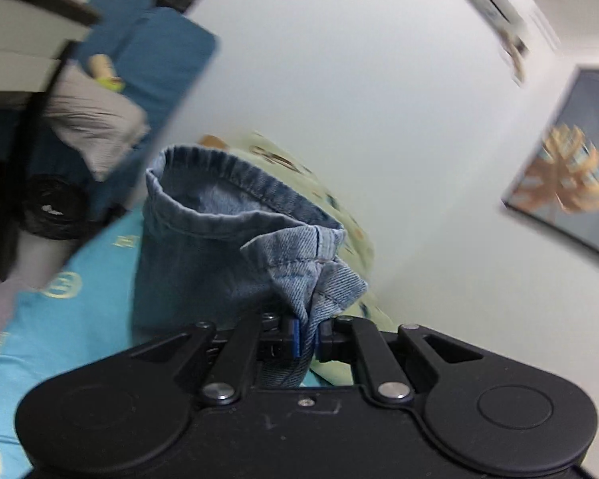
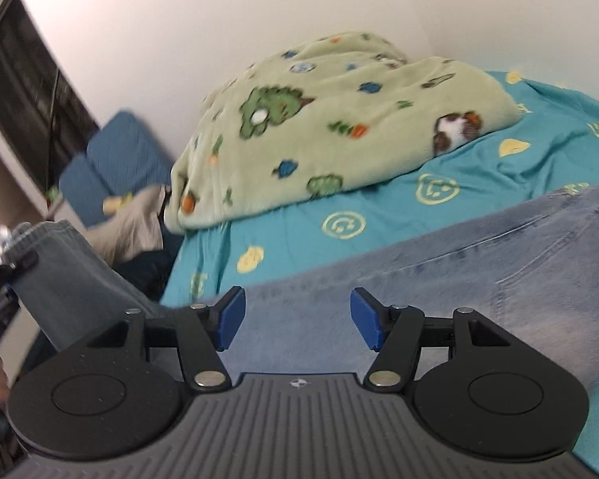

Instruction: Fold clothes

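Left gripper (image 1: 308, 337) had the jeans (image 1: 203, 255) pinched, right one (image 2: 297, 321) was just hanging open.

The left's fingers were clamped on a bunched bit of denim by the leg hem, lifted off the bed (image 2: 299, 235). The rest of the jeans lay flat on the blue sheet, right under the right's spread fingers. A green blanket (image 2: 319, 119) was heaped behind, against the wall (image 1: 359, 80).
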Demonstrator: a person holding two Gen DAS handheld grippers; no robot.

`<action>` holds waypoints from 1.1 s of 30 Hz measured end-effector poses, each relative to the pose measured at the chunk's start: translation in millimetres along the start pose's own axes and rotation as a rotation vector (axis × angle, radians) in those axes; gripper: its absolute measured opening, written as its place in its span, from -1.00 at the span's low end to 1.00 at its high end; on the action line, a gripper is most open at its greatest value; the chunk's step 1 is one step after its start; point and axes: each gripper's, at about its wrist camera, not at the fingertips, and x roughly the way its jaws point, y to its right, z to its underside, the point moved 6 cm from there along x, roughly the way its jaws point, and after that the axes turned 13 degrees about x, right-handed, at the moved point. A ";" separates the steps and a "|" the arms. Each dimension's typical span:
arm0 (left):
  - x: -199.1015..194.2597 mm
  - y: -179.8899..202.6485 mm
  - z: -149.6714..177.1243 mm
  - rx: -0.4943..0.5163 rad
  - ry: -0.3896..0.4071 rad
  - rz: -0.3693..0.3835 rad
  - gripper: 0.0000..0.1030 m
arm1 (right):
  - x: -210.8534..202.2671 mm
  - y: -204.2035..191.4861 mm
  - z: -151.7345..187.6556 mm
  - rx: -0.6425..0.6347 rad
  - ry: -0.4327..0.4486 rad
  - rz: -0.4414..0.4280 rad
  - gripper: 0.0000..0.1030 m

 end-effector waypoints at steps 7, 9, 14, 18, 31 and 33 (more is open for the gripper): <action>47.2 73.8 65.8 0.103 -0.109 0.108 -0.90 | -16.2 23.5 -26.7 0.103 0.060 -0.030 0.20; 63.2 86.7 91.1 0.115 -0.152 0.141 -0.90 | -22.6 25.1 -33.0 0.110 0.085 -0.049 0.20; 99.8 97.7 166.8 0.201 -0.325 0.139 -0.89 | -29.2 21.6 -36.0 0.027 0.102 -0.042 0.20; 123.7 104.3 220.9 0.284 -0.450 0.133 -0.88 | -18.9 34.4 -31.9 0.044 0.066 -0.019 0.20; 75.1 100.2 210.4 0.458 -0.456 0.185 0.09 | 9.6 36.9 -7.6 0.061 -0.049 -0.021 0.19; 65.8 90.8 201.0 0.477 -0.447 0.149 0.12 | 17.6 37.4 -1.4 0.074 -0.068 -0.028 0.18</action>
